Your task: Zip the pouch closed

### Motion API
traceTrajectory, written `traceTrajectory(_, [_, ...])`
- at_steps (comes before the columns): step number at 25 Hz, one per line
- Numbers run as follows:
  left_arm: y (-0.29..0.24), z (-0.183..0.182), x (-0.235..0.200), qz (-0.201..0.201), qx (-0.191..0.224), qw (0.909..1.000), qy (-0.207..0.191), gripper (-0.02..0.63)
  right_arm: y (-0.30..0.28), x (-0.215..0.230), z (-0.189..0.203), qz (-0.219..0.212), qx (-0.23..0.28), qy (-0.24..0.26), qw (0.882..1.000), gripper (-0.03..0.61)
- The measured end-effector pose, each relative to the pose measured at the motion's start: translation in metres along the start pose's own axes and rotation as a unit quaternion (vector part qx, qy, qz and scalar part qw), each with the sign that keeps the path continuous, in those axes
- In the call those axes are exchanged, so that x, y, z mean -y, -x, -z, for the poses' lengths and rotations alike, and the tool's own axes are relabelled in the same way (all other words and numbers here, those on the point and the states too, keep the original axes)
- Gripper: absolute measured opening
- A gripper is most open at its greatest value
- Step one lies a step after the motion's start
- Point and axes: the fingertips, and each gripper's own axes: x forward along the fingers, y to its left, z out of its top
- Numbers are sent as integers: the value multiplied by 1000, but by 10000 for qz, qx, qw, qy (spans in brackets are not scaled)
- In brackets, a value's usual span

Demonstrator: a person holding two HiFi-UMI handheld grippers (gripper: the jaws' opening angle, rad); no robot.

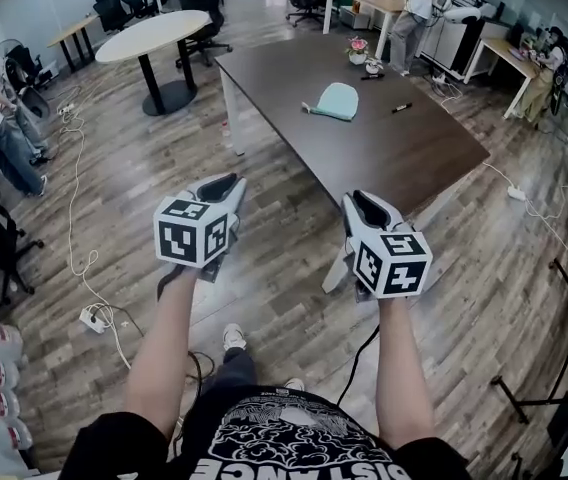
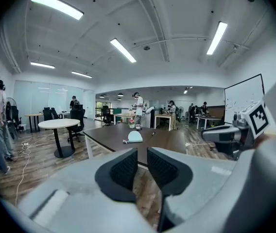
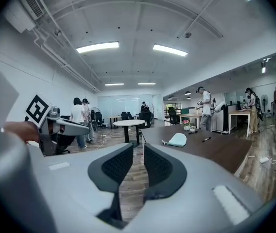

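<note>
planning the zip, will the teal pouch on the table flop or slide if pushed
The pouch looks soft and lies slumped flat, so it is probably floppy and light. On the smooth table it would likely slide unless pinned.

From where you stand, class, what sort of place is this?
Probably an open-plan office or lab: a long dark-brown wooden table, a round white pedestal table beside black swivel chairs, and long ceiling strip lights.

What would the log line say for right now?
zipping: not started | pouch: on table, untouched | left gripper: narrow gap, empty | right gripper: narrow gap, empty
</note>
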Motion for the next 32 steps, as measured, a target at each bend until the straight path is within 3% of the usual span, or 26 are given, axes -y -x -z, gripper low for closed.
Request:
traceTrajectory(16, [-85,-33,-87,846,-65,9964,29,198,-88,1,-22,787,-99,-290,9964,250])
traceTrajectory(27, [-122,-46,-144,1119,-109,9937,-18,301,-132,4,-36,1332,-3,-598,9893,365])
traceTrajectory(32, [-134,-49,-161,1265,-134,9918,-84,319,-149,7,-36,1759,-146,-549,9828,430])
